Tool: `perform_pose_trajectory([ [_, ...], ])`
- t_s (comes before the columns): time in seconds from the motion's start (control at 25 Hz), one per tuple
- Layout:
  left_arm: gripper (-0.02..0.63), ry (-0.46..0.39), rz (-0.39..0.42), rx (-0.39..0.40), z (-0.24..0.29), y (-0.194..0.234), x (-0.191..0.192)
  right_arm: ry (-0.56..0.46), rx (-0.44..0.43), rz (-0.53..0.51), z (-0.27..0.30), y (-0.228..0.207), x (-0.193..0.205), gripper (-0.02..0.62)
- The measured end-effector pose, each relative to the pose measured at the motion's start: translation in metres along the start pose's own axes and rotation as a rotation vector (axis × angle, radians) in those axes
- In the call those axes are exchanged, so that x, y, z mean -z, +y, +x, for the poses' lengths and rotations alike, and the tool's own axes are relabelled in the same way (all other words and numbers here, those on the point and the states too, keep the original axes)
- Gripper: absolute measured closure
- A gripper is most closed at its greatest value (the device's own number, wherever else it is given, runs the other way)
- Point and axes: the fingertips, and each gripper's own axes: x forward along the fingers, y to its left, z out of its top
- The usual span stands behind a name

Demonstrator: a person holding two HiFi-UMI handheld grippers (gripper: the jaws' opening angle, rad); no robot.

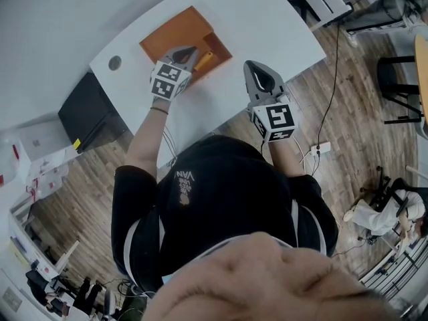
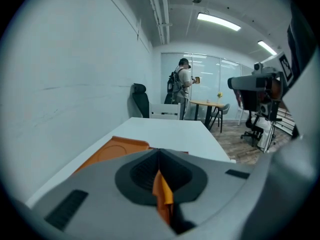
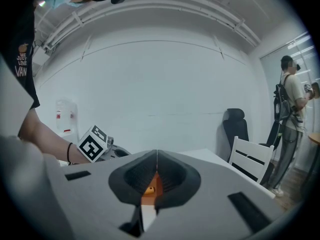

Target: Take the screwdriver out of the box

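The screwdriver (image 1: pixel 204 60) lies inside the orange box (image 1: pixel 177 32). Only its yellow handle is clear to me, set against the box's wall on the 4 o'clock side. The box sits open on the white surface (image 1: pixel 267 19), at about 11 o'clock from my head.

My left claw (image 1: pixel 189 51) reaches over the box's near edge, with its tips just beside the handle at the handle's 9 o'clock. In the left gripper view its jaws are pressed together. A sliver of orange shows through the slit beneath them, but I cannot tell whether anything is pinched.

My right claw (image 1: pixel 249 65) is over bare surface at the box's 4 o'clock, apart from it. Its jaws are also pressed together, with nothing between them.

A black cabinet (image 1: pixel 90 112) stands against the surface at the box's 8 o'clock. Beyond the surface's far end are a white chair (image 2: pixel 165 111) and a standing person (image 2: pixel 182 81).
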Motion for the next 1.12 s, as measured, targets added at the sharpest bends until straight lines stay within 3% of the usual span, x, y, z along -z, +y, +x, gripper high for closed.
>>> perform_pose_trajectory([
  [1.12,0.589,0.196,-0.026,0.066,0.029,-0.007,0.053,0.02,0.005,0.009,0.0,-0.002,0.007,0.583],
])
